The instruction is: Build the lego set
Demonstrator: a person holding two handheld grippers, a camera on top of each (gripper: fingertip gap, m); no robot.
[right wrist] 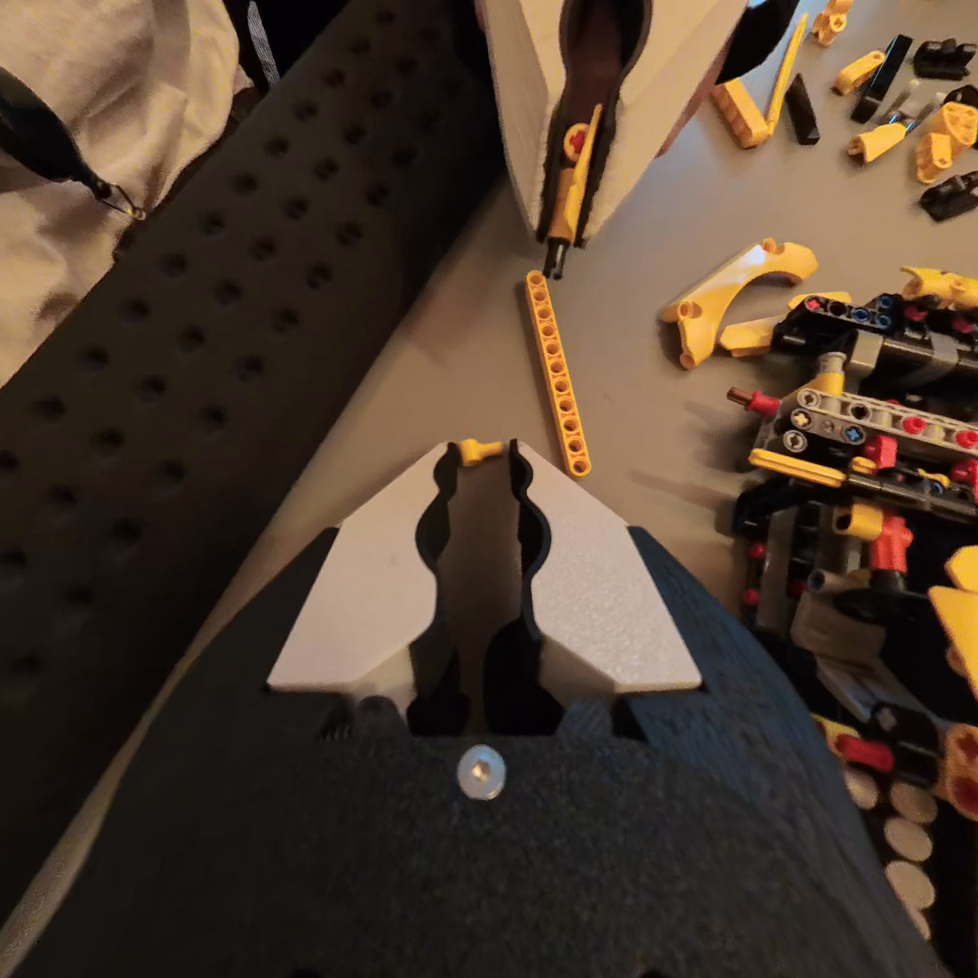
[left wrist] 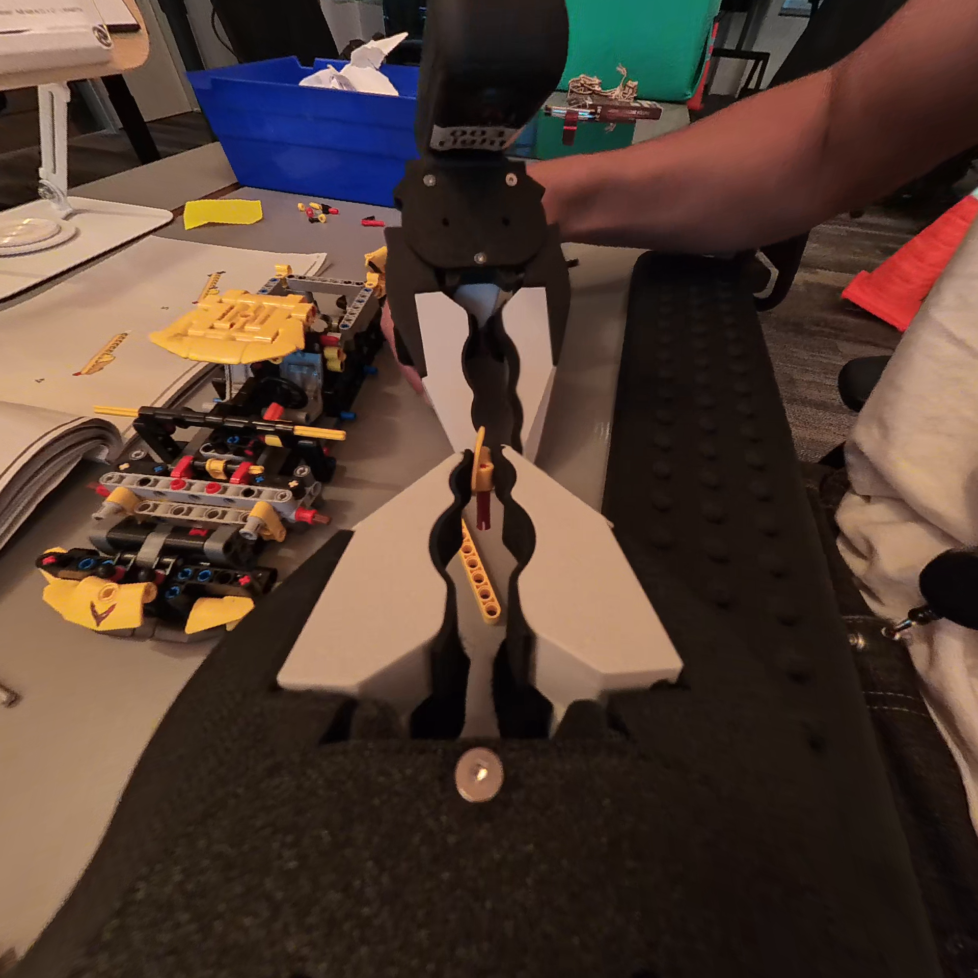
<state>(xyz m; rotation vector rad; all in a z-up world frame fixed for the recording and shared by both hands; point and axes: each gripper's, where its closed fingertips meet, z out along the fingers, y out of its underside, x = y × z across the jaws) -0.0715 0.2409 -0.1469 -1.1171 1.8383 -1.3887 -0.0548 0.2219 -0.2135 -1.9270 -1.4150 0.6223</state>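
Left wrist view, far left: an open instruction booklet (left wrist: 79, 370) lay on the grey table (left wrist: 106, 741), with a white lamp base (left wrist: 53, 222) behind it.
Left of centre: the half-built yellow and black lego car (left wrist: 211, 476) sat beside the booklet, nose toward the camera.
Behind the car: a yellow scrap (left wrist: 222, 213), a few loose red and black pins (left wrist: 317, 210), and a blue bin (left wrist: 312, 127) holding crumpled white paper.
Centre: the left gripper (left wrist: 482, 465) was clamped on a small yellow piece with a dark red pin (left wrist: 482, 484), held above the table.
Under it: a long yellow beam (left wrist: 480, 577) lay flat on the table.
Opposite: the right gripper (left wrist: 497, 423) pointed back at the camera, its tips nearly meeting the left ones, a forearm (left wrist: 714, 174) reaching in from the right.
Right: a black perforated mat (left wrist: 704, 476) ran along the table edge; beyond it, dark carpet and a red-orange cloth.
Room: dim, with a green box at the back.
Right wrist view, left: the mat (right wrist: 185, 317) and a pale garment.
Centre: the right gripper (right wrist: 480, 450) stood slightly apart with a small yellow connector (right wrist: 476, 451) across its tips; whether it truly gripped I cannot tell.
Right: loose yellow and black parts (right wrist: 899, 106), a curved yellow panel (right wrist: 735, 286) and the car (right wrist: 873, 476).
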